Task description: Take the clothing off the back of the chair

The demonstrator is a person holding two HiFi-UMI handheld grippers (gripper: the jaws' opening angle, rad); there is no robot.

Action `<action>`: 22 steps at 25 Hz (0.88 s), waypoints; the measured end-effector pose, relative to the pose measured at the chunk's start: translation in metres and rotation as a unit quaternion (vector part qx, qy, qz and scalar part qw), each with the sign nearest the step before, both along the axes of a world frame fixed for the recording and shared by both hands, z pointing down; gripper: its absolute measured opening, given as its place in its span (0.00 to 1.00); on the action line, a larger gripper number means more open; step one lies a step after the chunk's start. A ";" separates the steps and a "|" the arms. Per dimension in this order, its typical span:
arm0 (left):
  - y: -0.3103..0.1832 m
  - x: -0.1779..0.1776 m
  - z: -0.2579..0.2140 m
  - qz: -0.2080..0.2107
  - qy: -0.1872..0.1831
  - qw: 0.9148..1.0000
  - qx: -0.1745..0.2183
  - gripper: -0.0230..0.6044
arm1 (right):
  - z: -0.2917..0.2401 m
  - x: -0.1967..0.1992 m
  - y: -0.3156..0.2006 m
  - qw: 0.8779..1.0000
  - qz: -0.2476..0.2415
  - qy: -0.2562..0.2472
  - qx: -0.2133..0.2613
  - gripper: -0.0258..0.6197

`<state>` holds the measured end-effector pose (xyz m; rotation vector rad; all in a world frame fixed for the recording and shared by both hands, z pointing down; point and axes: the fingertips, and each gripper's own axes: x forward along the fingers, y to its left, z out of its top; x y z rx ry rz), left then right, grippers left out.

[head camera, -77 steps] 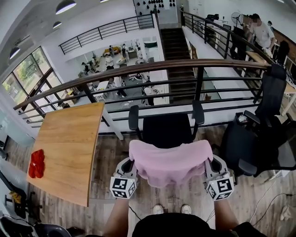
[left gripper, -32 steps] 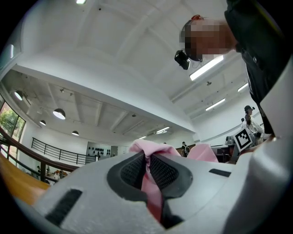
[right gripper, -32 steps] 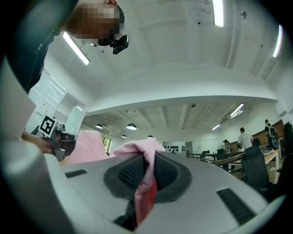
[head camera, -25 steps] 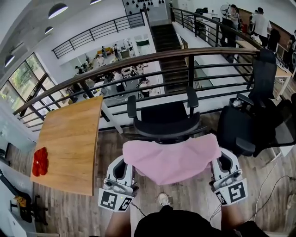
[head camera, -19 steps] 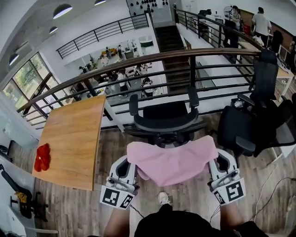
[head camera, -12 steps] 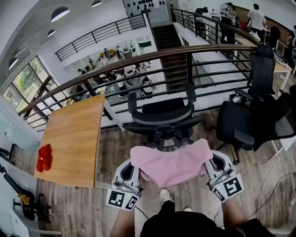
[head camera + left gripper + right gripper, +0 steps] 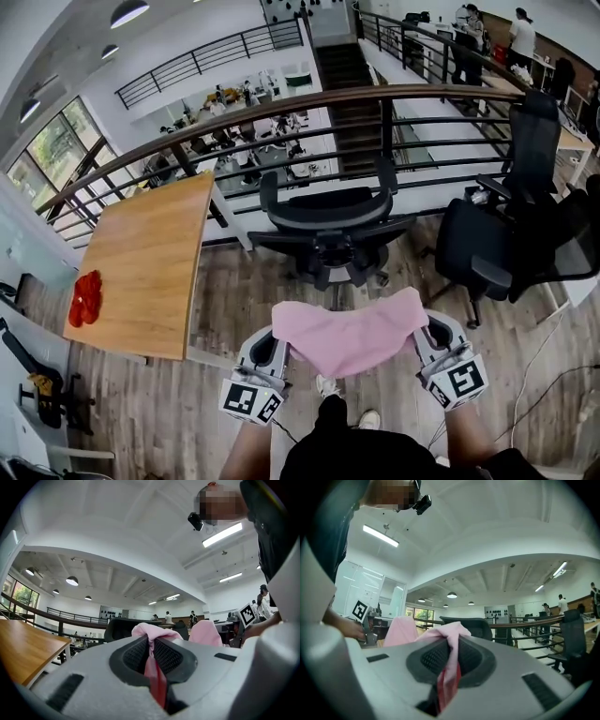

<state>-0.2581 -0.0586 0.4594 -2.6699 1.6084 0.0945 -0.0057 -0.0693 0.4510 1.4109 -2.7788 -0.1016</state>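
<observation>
A pink garment [image 7: 347, 333] hangs stretched between my two grippers, clear of the black office chair [image 7: 328, 220], which stands bare a step ahead of me. My left gripper [image 7: 279, 342] is shut on the garment's left edge, and in the left gripper view the pink fabric [image 7: 146, 632] is pinched between the jaws of the left gripper [image 7: 152, 648]. My right gripper [image 7: 420, 330] is shut on the right edge. In the right gripper view the cloth [image 7: 451, 637] bunches out of the right gripper [image 7: 449, 660], with the chair back [image 7: 476, 626] beyond it.
A wooden table [image 7: 141, 262] stands at the left with a red object [image 7: 82, 298] on it. A curved railing [image 7: 281, 108] runs behind the chair. Another black chair [image 7: 506, 244] stands at the right. People stand far back at the upper right.
The garment lay over the chair back three seconds ago and now hangs free. Both grippers have drawn it back toward me and lower, and the chair now sits farther off.
</observation>
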 end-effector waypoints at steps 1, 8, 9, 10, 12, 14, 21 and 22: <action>0.002 0.000 0.004 0.001 -0.005 1.000 -0.004 0.08 | 0.002 0.001 0.001 1.000 0.001 -0.004 -0.003 0.09; 0.016 -0.003 0.018 -0.009 -0.020 1.000 -0.022 0.09 | 0.007 -0.001 0.013 1.000 -0.001 -0.017 -0.008 0.09; 0.018 -0.002 0.020 -0.010 -0.021 0.999 -0.024 0.09 | 0.009 -0.001 0.014 1.000 -0.002 -0.016 -0.009 0.09; 0.020 -0.001 0.022 -0.012 -0.021 0.999 -0.026 0.09 | 0.011 0.000 0.016 1.000 -0.003 -0.016 -0.010 0.09; 0.026 0.001 0.028 -0.013 -0.025 0.999 -0.032 0.09 | 0.013 0.001 0.020 1.000 -0.003 -0.016 -0.012 0.09; 0.031 0.003 0.033 -0.011 -0.028 0.999 -0.039 0.09 | 0.013 0.001 0.024 1.000 -0.004 -0.015 -0.012 0.09; 0.042 0.003 0.033 -0.020 -0.032 0.999 -0.036 0.09 | 0.011 0.001 0.035 1.000 -0.017 -0.002 0.009 0.08; 0.043 0.004 0.032 -0.021 -0.032 0.999 -0.036 0.09 | 0.010 0.001 0.036 1.000 -0.018 0.001 0.011 0.08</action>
